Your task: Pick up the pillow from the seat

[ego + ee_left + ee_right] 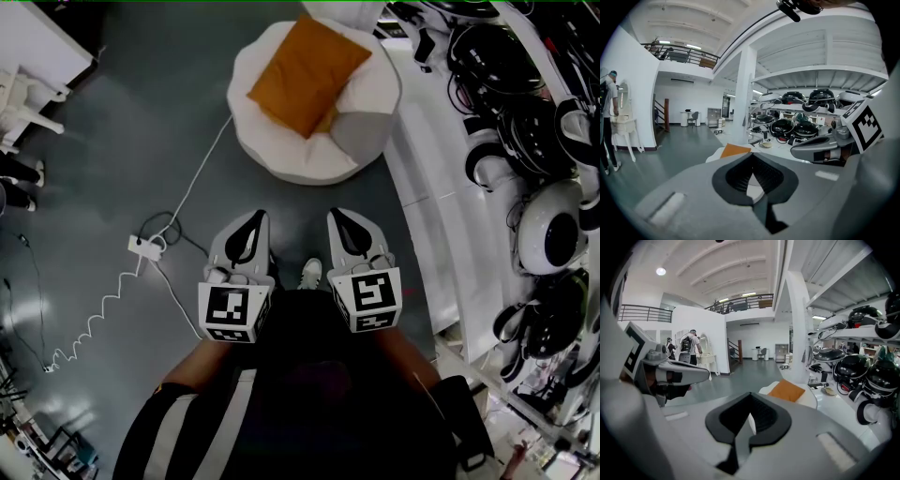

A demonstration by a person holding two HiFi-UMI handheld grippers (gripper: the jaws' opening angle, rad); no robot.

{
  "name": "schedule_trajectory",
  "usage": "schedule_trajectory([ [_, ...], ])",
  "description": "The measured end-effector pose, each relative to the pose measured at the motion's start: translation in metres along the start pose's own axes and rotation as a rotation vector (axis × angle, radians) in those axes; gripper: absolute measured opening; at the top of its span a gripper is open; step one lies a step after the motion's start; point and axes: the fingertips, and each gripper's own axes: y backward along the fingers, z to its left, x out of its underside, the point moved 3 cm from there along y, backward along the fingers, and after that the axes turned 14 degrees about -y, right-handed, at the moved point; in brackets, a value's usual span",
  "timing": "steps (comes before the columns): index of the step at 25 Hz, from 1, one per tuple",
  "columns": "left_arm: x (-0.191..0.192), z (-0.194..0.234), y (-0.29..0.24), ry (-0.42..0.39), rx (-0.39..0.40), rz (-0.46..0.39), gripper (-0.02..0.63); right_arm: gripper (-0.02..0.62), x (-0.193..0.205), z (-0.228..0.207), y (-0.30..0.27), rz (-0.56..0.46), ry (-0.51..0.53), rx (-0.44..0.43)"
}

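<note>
Close to the person's body, the left gripper and the right gripper are held side by side over the grey floor. Each has its jaws pressed together with nothing between them. The first risk is arriving like that: closed tips would only shove the cushion instead of taking it, so they need to spread on the way in. Just left of the left gripper a power strip lies on the floor, and its white cable runs up to the foot of the seat, where a step forward could catch it. Beyond that, the white shelving crowded with headsets stands right beside the seat, and a wide swing of the right gripper could knock it. The orange pillow lies on top of the round white seat, tilted towards its raised rim. It is well ahead of both sets of jaws, roughly in line with the gap between the two grippers, and touches neither. It is likely soft, so a shallow pinch on one corner could slip.
</note>
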Motion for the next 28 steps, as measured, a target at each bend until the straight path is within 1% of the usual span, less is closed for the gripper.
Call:
schedule_trajectory([
  [6,-0.001,0.015,-0.008,0.013,0.026,-0.002,0.002,0.003,-0.002,0.002,-0.012,-0.006,-0.028,0.018],
  [11,-0.002,0.038,-0.017,0.021,0.050,-0.012,0.002,0.003,-0.014,0.010,-0.030,-0.014,-0.037,0.044],
  [15,-0.008,0.065,-0.028,0.020,0.068,-0.041,0.002,0.003,-0.030,0.019,-0.051,-0.030,-0.026,0.066],
  [22,-0.020,0.121,-0.041,0.006,0.100,-0.102,0.002,0.003,-0.057,0.040,-0.088,-0.070,-0.018,0.130],
  [28,-0.021,0.160,-0.041,-0.002,0.098,-0.116,0.003,0.003,-0.068,0.064,-0.111,-0.087,-0.012,0.150],
])
